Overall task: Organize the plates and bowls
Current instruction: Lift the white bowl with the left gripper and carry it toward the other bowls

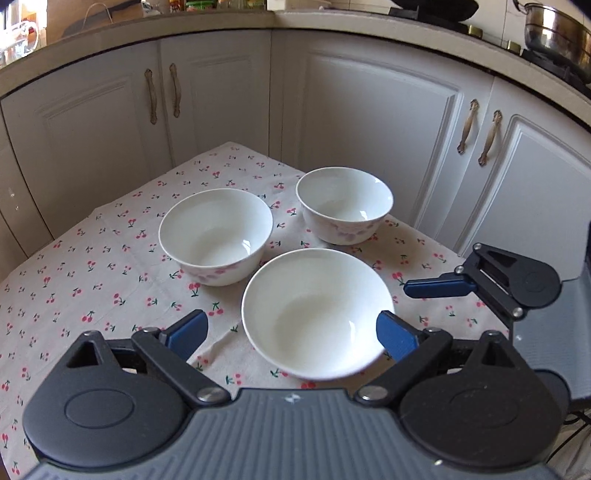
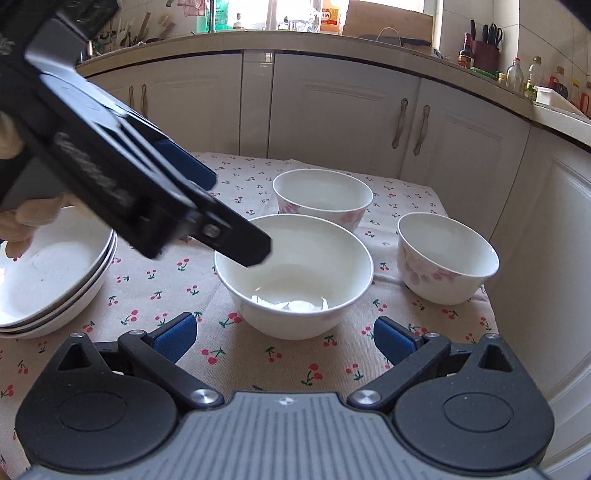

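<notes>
The plates (image 2: 48,280) sit stacked at the left edge of the surface (image 2: 155,295). 3 bowls (image 1: 317,314) stand apart mid-surface, not yet stacked. The left gripper (image 1: 291,334) and right gripper (image 2: 284,334) both have open, empty fingers.

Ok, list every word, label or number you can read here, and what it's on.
None is legible.
Raised lettering on the side of the left tool: blurred.
Labels on the counter bottles: too small.
Print on the orange-labelled container: too small.

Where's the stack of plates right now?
In the right wrist view, the stack of plates sits at the tablecloth's left edge, left of the nearest bowl.
</notes>
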Tool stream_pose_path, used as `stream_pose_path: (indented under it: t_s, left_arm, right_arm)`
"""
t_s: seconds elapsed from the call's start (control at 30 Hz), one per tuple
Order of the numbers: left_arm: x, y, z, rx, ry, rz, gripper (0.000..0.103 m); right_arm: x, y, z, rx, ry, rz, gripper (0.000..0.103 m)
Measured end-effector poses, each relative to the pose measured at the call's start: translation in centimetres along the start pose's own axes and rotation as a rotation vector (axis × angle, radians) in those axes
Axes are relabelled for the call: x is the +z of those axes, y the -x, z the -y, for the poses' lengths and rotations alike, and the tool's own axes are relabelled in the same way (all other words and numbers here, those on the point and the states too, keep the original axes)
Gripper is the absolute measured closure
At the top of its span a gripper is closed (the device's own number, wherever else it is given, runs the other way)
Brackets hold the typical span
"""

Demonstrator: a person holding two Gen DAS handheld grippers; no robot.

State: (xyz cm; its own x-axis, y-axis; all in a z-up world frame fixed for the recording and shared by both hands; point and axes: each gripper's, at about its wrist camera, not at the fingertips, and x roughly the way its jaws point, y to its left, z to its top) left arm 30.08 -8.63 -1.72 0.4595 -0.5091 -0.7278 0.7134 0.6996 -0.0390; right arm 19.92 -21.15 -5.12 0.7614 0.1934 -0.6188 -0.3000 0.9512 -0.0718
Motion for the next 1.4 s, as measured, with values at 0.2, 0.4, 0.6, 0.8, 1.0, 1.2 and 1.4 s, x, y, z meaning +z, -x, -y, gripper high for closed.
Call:
stream_pose_path:
  t_s: [0.2, 0.4, 0.6, 0.8, 1.0, 1.2, 1.4]
  left_arm:
    - [1.0, -2.6, -0.9, -0.02, 0.022, -0.059, 0.006]
    - [1.5, -4.2, -1.1, -0.018, 0.015, -0.088, 0.01]
    - [1.8, -5.1, -1.0, -0.044, 0.012, -0.111, 0.02]
    - [1.9, -5.4, -0.9, -0.067, 0.008, -0.119, 0.026]
    - [2.2, -5.5, -0.8, -0.076, 0.009, -0.125, 0.03]
    - [2.0, -5.1, -0.7, -0.071, 0.004, -0.128, 0.03]
    - [1.8, -3.7, -0.1, -0.075, 0.003, -0.115, 0.03]
  right_arm:
    - [0.1, -1.3, 0.8, 0.017, -0.023, -0.007, 0.0]
    - [0.1, -1.9, 1.0, 0.026, -0.01, 0.001, 0.001]
    - [0.2, -1.9, 1.2, 0.036, -0.006, 0.012, 0.007]
    - [0.4, -1.8, 1.0, 0.036, 0.01, 0.019, 0.013]
    - [0.5, -1.8, 1.2, 0.037, 0.0, 0.015, 0.015]
    - [0.6, -1.7, 0.9, 0.042, 0.0, 0.004, 0.015]
    - [0.7, -0.7, 0.6, 0.054, 0.003, -0.005, 0.015]
